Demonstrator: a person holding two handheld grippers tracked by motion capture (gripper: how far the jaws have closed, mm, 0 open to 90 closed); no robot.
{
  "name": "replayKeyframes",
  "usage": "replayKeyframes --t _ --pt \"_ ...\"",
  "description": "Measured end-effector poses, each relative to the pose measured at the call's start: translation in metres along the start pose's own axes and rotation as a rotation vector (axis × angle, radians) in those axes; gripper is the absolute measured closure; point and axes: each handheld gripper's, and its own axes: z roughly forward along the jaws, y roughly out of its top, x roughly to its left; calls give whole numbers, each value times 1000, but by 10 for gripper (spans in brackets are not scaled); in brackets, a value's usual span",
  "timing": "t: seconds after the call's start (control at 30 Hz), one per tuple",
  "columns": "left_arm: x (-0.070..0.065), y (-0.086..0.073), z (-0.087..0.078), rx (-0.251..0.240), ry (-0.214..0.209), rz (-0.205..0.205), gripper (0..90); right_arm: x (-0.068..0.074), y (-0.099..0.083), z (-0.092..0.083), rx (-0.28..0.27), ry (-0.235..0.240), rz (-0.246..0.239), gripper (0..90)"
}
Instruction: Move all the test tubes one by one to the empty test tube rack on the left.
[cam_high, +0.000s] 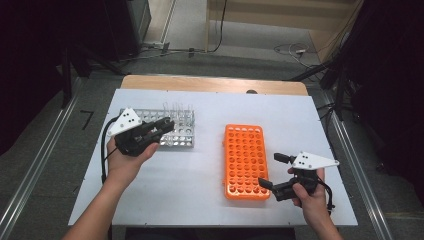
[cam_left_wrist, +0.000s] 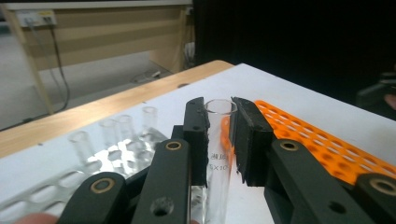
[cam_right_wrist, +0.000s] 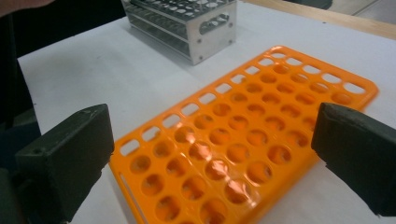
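Note:
My left gripper (cam_high: 167, 123) is shut on a clear glass test tube (cam_left_wrist: 218, 154), which stands upright between the pads (cam_left_wrist: 198, 135). It hovers over the metal tube rack (cam_high: 175, 131) at the left of the table, where a few more glass tubes (cam_left_wrist: 116, 128) stand. An orange plastic tube rack (cam_high: 244, 160) with no tubes in its holes lies at the table's middle. My right gripper (cam_high: 273, 171) is open wide at that rack's near right corner, its jaws apart over the orange rack (cam_right_wrist: 243, 140) with nothing between them.
The white tabletop (cam_high: 210, 185) has bare room between the two racks and along its front. A wooden edge (cam_high: 215, 84) runs along the back. Cables lie on the floor beyond, and dark stands flank both sides.

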Motion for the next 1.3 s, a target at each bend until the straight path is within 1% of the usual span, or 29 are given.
replayKeyframes --t 0.03,0.07,0.1,0.13,0.17,0.2,0.23,0.27,0.3,0.37,0.4,0.43,0.5,0.53,0.57,0.63,0.77,0.8,0.97,1.03,1.1,1.13,1.17,1.23,1.3 --pt "4 1 1 -2 14 -3 762 -2 -2 -3 0 -4 2 0" --pt "4 1 1 -2 14 -3 762 -3 -5 -5 -1 -5 9 0" --pt "9 3 2 0 27 -6 761 -5 -7 -8 -5 0 12 0" --pt "18 5 4 -3 49 -12 761 -6 -9 -10 -7 3 18 0" --pt "23 5 6 -4 64 -18 761 -7 -11 -12 -5 7 20 0" --pt "23 5 6 -4 64 -18 761 -8 -13 -14 4 3 20 0" --pt "28 6 7 -7 74 -24 762 -9 -14 -15 10 -2 23 0" --pt "37 8 9 -11 101 -38 761 -10 -16 -16 13 -7 25 0" --pt "37 8 9 -11 101 -38 762 -11 -18 -17 17 -8 32 0" --pt "45 9 13 -18 129 -55 761 -14 -21 -19 18 -10 40 0" --pt "52 11 16 -26 149 -70 761 -15 -21 -19 14 -15 43 0" --pt "52 11 16 -26 149 -70 761 -15 -21 -19 11 -15 46 0" --pt "59 12 20 -35 156 -100 762 -16 -21 -19 7 -14 43 0" --pt "64 13 25 -40 179 -103 762 -16 -21 -18 7 -12 39 0" --pt "64 13 25 -40 179 -103 762 -15 -21 -18 12 -12 38 0" --pt "69 12 30 -39 200 -104 762 -15 -21 -17 18 -12 35 0" --pt "79 7 41 -46 230 -134 762 -16 -21 -18 12 -11 41 0" --pt "84 5 46 -48 260 -139 762 -17 -22 -19 11 -10 43 0" --pt "92 -1 53 -50 291 -163 762 -19 -23 -20 4 -12 49 0" --pt "94 -3 57 -45 299 -164 762 -19 -23 -20 5 -13 52 0" --pt "96 -6 62 -35 300 -166 762 -20 -23 -20 4 -11 52 0" --pt "96 -6 62 -35 300 -166 762 -20 -23 -20 3 -11 54 0" --pt "96 -8 65 -30 295 -177 762 -20 -23 -21 4 -10 56 0" --pt "96 -9 66 -26 299 -174 761 -20 -23 -21 4 -10 57 0" --pt "95 -11 68 -18 308 -164 762 -22 -23 -22 -8 -14 60 0"
